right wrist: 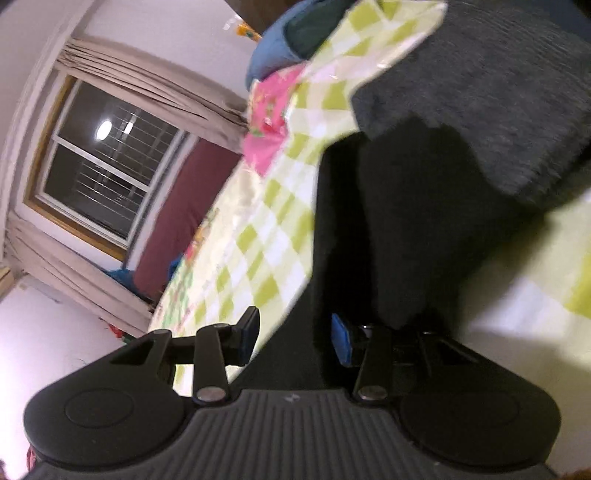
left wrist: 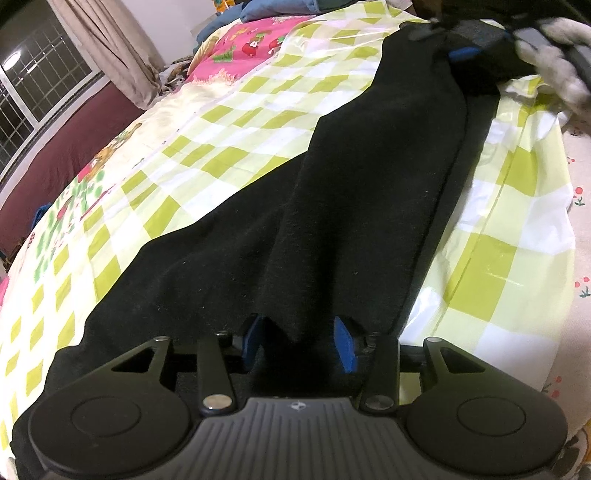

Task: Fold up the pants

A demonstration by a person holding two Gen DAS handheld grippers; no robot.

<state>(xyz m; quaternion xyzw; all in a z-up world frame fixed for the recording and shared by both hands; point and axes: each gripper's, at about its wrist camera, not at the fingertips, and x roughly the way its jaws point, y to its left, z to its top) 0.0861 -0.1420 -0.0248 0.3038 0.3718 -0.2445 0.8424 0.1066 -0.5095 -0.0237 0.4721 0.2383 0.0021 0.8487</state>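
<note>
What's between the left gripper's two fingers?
Left wrist view: a bunch of the black pants fills the gap between the left gripper's blue fingers.

Checkered sheet (left wrist: 229, 122) open left of the pants (left wrist: 369, 177), pillows (left wrist: 258, 11) at far end, possibly crowding there

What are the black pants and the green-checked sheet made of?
Black pants: probably soft matte knit or fleece, given the fuzzy, lint-specked surface and limp drape. Green-and-white checked sheet: likely glossy plastic or vinyl, given bright glare patches and crisp creases.
</note>
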